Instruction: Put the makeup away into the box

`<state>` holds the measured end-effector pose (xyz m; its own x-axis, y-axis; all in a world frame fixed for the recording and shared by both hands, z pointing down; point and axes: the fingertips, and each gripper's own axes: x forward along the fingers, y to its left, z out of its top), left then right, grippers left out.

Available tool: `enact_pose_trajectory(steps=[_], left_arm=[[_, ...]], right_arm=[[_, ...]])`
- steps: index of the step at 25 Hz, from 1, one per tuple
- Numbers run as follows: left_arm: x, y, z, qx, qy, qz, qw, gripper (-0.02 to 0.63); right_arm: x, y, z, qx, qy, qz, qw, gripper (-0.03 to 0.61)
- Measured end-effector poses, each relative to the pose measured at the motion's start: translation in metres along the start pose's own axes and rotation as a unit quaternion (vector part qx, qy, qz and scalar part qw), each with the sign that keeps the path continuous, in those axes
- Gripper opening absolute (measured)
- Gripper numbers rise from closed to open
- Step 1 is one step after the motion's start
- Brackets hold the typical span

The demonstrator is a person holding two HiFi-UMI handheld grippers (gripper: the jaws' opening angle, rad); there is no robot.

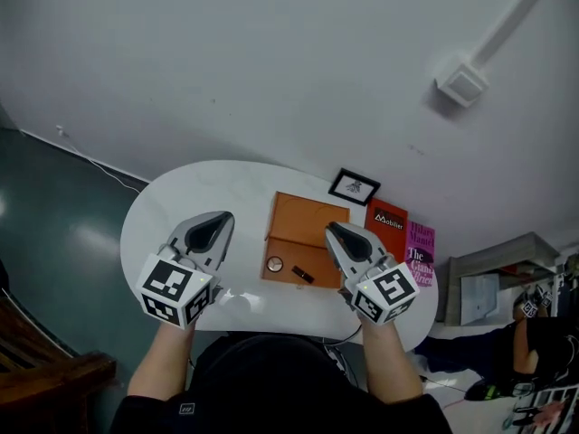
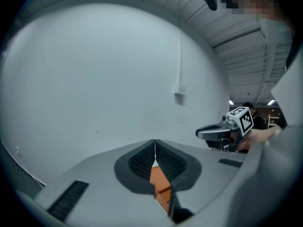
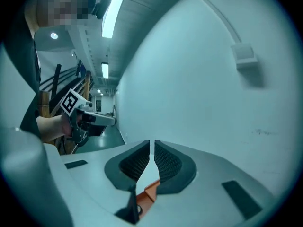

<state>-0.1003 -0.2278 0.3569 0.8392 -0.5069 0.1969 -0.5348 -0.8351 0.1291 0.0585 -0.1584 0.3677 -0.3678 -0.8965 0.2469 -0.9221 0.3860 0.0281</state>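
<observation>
a: where's the makeup?
b: a round compact [image 1: 274, 264] and a dark stick [image 1: 303, 275] lie at the near edge of the orange box [image 1: 308, 224], below and between the two tongs, the stick nearer the right ones. whether they're in the box or on its lid, i can't tell.
a: how would they handle?
b: both look light, hard and smooth, so probably slippery. i'd pinch the stick across its middle and the compact across its rim, gently, since it may pop open.
a: and the tongs?
b: left tongs [image 1: 220, 220] are closed tip to tip, empty. right tongs [image 1: 336, 233] are all but closed, with nothing in the slit. both hang above the surface [image 1: 181, 197]. a picture [image 1: 355, 186] and books [image 1: 387, 224] lie just beyond the right tongs.
</observation>
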Motion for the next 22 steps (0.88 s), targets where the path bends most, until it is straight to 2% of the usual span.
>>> enact_pose_trajectory(steps=[3,5,8,10,13,16,22], left_arm=[[0.002,0.005,0.003,0.012,0.008,-0.007,0.9999,0.014],[0.013,0.002,0.016,0.048,0.010,-0.021,0.9986,0.014],[0.031,-0.019,0.063,0.121,-0.017,-0.040,0.9917,0.014],[0.040,-0.031,0.096,0.147,-0.046,-0.031,0.9875,0.014],[0.050,-0.039,0.128,0.129,-0.085,-0.008,0.9879,0.014],[0.052,-0.049,0.136,0.096,-0.107,0.007,0.9896,0.014],[0.062,-0.074,0.096,0.089,-0.054,0.005,0.9945,0.014]], right_arm=[[-0.010,-0.007,0.032,-0.009,-0.048,-0.023,0.999,0.048],[-0.009,-0.014,0.055,-0.012,-0.075,-0.034,0.997,0.043],[-0.004,-0.015,0.098,-0.046,-0.108,-0.022,0.993,0.041],[-0.009,-0.021,0.129,-0.067,-0.135,-0.024,0.988,0.040],[-0.028,-0.034,0.168,-0.058,-0.188,-0.023,0.980,0.038],[-0.041,-0.036,0.170,-0.077,-0.196,-0.030,0.977,0.037],[-0.062,-0.047,0.122,-0.052,-0.176,-0.040,0.982,0.035]])
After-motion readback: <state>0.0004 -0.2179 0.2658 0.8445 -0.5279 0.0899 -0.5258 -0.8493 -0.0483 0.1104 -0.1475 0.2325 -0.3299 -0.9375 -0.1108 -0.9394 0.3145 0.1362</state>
